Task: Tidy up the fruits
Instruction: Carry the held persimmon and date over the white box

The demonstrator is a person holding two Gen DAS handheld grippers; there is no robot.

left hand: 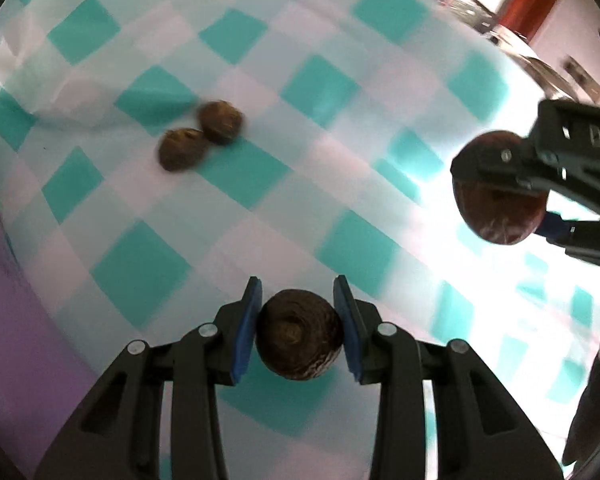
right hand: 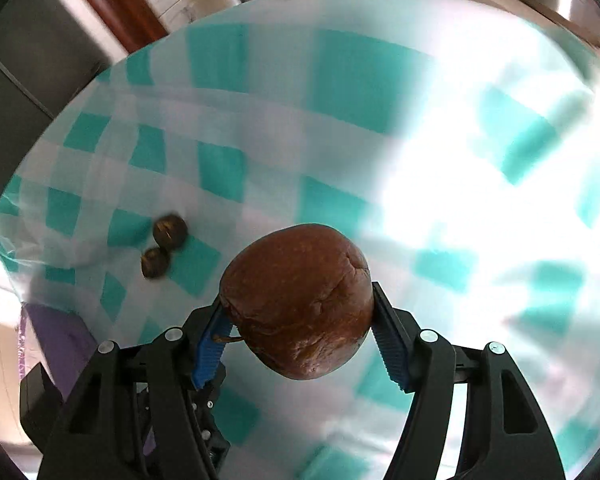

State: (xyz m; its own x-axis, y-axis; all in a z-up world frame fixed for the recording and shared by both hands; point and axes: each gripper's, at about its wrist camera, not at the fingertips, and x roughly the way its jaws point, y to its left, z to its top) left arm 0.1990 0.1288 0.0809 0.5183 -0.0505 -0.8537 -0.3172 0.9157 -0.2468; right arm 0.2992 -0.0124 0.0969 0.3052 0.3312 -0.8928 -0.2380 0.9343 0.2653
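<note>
My left gripper (left hand: 299, 322) is shut on a small dark brown round fruit (left hand: 299, 334), held above the teal-and-white checked tablecloth (left hand: 340, 128). Two more small brown fruits (left hand: 182, 149) (left hand: 221, 122) lie touching each other on the cloth, up and to the left. My right gripper (right hand: 300, 322) is shut on a larger reddish-brown fruit (right hand: 300, 300) with a short stem, lifted off the cloth. That same big fruit (left hand: 496, 216) and the right gripper (left hand: 496, 182) show at the right edge of the left wrist view. The two small fruits (right hand: 170, 230) (right hand: 155, 263) also appear left of the right gripper.
A purple cloth (left hand: 16, 320) lies at the table's left edge, also seen low on the left as the purple cloth (right hand: 56, 340). Brown wooden furniture (right hand: 112, 4) and a metal rim (right hand: 572, 4) stand beyond the table. Bright glare washes out the cloth on the right.
</note>
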